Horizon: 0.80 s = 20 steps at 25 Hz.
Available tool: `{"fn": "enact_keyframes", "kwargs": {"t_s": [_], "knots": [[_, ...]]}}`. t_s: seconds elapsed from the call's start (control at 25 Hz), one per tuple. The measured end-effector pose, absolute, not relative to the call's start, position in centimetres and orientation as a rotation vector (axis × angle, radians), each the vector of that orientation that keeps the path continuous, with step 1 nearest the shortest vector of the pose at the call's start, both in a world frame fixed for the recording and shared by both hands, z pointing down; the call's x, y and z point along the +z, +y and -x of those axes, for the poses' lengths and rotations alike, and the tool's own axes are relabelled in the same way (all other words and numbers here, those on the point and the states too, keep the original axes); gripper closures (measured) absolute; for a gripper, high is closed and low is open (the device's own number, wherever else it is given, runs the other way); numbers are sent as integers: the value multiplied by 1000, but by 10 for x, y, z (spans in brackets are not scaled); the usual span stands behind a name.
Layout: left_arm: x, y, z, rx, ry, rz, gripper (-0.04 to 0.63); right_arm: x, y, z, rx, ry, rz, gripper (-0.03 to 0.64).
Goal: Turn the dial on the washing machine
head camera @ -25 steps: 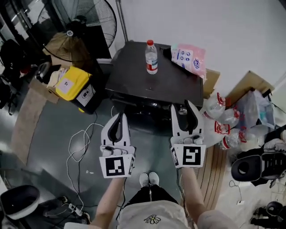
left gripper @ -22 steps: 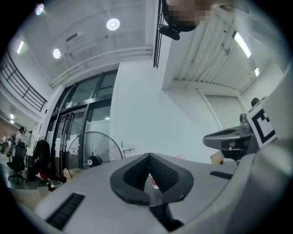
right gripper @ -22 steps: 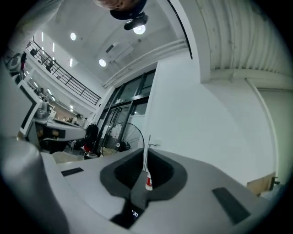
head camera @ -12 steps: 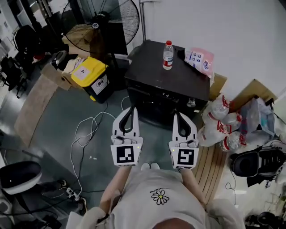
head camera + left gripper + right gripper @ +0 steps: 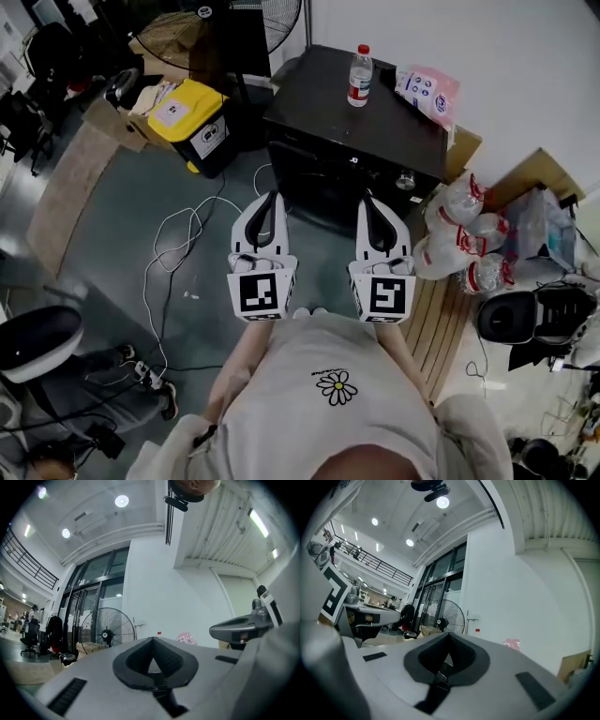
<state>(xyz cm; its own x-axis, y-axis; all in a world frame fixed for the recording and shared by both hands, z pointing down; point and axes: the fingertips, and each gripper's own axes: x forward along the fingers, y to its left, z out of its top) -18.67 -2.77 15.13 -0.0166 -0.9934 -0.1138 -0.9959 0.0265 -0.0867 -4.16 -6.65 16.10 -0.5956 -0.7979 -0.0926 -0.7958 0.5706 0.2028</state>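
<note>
The black washing machine [image 5: 349, 127] stands against the white wall, and its silver dial [image 5: 405, 180] sits at the right end of the front panel. In the head view both grippers are held side by side in front of the machine, apart from it. My left gripper [image 5: 268, 199] is shut and empty. My right gripper [image 5: 372, 202] is also shut on nothing, its tips short of the dial and a little left of it. The two gripper views look up over the machine's top, with the left gripper [image 5: 153, 641] and the right gripper [image 5: 449, 637] both showing closed dark pads.
A water bottle [image 5: 359, 75] and a pink packet [image 5: 428, 92] lie on the machine's top. A yellow box [image 5: 187, 122] and a standing fan [image 5: 107, 632] are to the left. White cables [image 5: 178, 253] trail on the floor. Bagged plastic bottles [image 5: 464, 244] crowd the right side.
My right gripper's jaws, open next to the dial a second ago, have shut. Both grippers have drawn back from the machine's front, and the view has pulled away with them.
</note>
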Motion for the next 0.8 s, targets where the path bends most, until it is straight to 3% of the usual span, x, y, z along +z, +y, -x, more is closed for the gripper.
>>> {"fn": "enact_keyframes", "kwargs": {"t_s": [0.8], "knots": [[145, -17, 182, 29, 2150, 2081, 595, 160, -60, 33, -360, -2768, -1424, 612]]}}
